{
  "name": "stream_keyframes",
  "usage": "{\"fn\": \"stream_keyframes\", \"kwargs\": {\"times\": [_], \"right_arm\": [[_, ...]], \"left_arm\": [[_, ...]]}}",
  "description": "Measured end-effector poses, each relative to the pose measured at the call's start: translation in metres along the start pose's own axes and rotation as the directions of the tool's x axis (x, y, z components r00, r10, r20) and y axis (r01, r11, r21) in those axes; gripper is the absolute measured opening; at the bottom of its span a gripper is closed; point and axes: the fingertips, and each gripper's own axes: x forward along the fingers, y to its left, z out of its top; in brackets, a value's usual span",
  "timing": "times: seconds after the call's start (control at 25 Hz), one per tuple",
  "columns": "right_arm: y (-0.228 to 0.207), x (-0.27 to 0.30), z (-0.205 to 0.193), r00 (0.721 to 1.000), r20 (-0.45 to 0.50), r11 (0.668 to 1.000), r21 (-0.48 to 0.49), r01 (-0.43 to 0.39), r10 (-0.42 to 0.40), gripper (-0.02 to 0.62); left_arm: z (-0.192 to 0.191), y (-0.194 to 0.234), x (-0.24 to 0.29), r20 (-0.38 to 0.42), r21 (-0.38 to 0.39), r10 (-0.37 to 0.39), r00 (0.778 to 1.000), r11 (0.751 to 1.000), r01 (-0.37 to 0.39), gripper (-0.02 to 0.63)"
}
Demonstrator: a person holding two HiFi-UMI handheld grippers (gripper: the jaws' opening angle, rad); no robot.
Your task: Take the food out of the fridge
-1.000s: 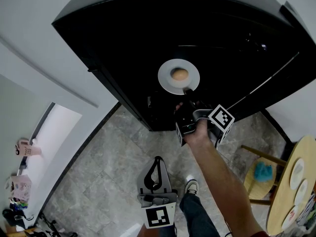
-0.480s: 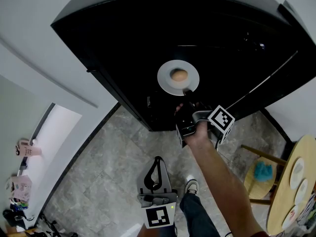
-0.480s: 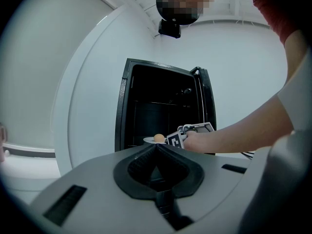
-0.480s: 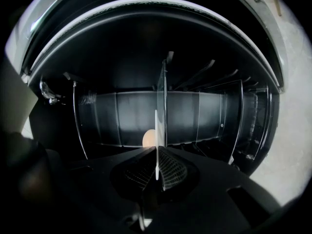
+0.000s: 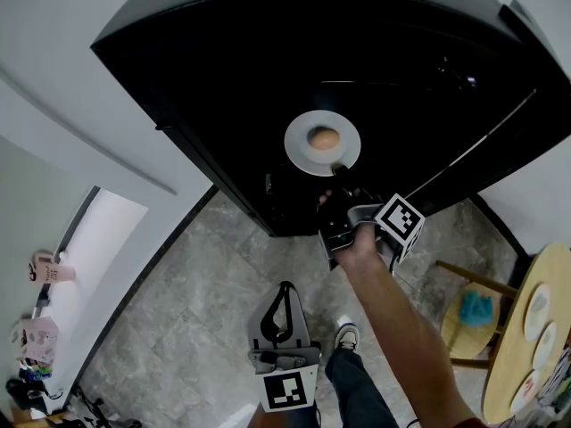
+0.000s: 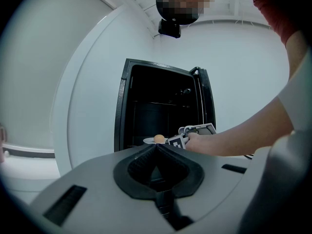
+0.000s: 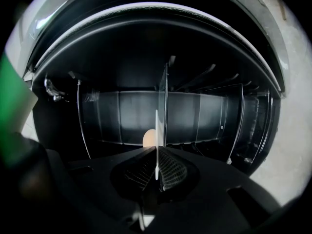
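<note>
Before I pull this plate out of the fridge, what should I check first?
1. Right gripper shut on the plate rim: ok.
2. Food sits mid-plate, away from the rim: ok.
3. Plate looks level in the left gripper view: ok.
4. Fridge open, nothing between plate and person: ok.
5. Left gripper shut, empty, low and apart from the plate: ok.
6. Grip firm enough for the plate's weight: cannot tell.

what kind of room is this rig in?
Probably a home kitchen: open black fridge with a plate of food at its mouth, stone-tiled floor, round wooden table set with dishes.
</note>
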Motion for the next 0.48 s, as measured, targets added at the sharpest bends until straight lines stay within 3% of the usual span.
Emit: {"fn": "stream_keyframes", "kwargs": {"times": [0.48], "right_arm": [[0.0025, -0.0089, 0.0, 1.0, -0.005, 1.0, -0.026, -0.017, 0.017, 0.029]], "left_arm": [[0.0006, -0.0023, 0.001, 0.0, 0.004, -0.002, 1.0, 1.0, 0.002, 0.014]]}}
